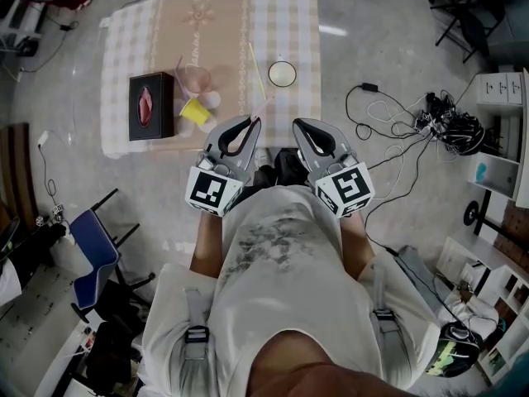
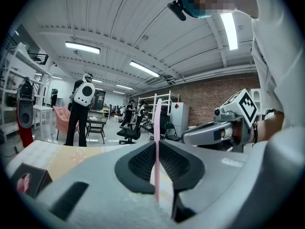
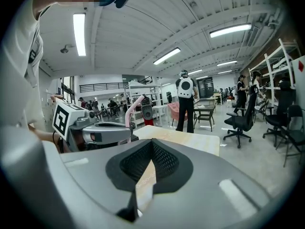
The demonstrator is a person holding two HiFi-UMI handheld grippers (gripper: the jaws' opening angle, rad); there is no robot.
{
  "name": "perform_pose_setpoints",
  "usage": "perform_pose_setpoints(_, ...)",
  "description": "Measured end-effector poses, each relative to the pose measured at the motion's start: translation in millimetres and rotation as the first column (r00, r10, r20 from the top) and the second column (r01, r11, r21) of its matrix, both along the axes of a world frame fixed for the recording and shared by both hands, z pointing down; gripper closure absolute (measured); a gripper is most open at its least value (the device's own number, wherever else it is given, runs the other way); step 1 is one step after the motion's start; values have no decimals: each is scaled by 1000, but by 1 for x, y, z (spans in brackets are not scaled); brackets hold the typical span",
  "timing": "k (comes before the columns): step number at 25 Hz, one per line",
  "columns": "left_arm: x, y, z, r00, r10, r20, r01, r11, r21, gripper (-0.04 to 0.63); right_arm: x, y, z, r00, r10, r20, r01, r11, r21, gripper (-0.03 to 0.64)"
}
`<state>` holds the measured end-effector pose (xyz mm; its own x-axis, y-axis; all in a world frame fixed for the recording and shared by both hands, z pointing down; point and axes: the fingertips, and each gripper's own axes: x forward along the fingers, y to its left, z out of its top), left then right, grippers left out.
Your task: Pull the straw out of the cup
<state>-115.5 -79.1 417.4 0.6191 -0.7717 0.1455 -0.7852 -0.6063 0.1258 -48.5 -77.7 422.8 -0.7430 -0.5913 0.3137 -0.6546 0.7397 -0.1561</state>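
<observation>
Left tool [image 1: 250,125] hangs over the near edge of the desk [image 1: 297,31]. The pink straw [image 1: 259,107] pokes out past its tip, clear of the yellow cup [image 1: 197,112] and the white cup [image 1: 282,74]. The pull looks finished, so the next move is probably to lay the straw down gently. Cables [image 1: 413,131] litter the floor.

Left gripper view: the tool is clenched on the straw, which stands upright between the pads.

Right gripper view: the right tool [image 3: 151,144] is closed and empty, with the checked desk ahead in a wide workshop hall.

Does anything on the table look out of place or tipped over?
The yellow cup seems to lie on its side beside the pink cup; a pale straw lies loose on the tablecloth.
</observation>
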Motion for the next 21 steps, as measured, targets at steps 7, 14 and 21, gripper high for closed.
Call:
perform_pose_setpoints(7, -2, 4, 9, 1000, 1, 21, 0, 999, -38, 568, 1, 1, 2, 1000, 6, -3, -6, 1000, 0, 609)
perform_pose_setpoints(14, -3, 4, 11, 999, 11, 51, -7, 997, -74, 568, 0, -1, 3, 1000, 3, -6, -3, 1000, -3, 609)
perform_pose_setpoints(21, -1, 3, 8, 999, 9, 46, -6, 997, -73, 568, 2, -2, 3, 1000, -1, -9, 1, 1000, -2, 609)
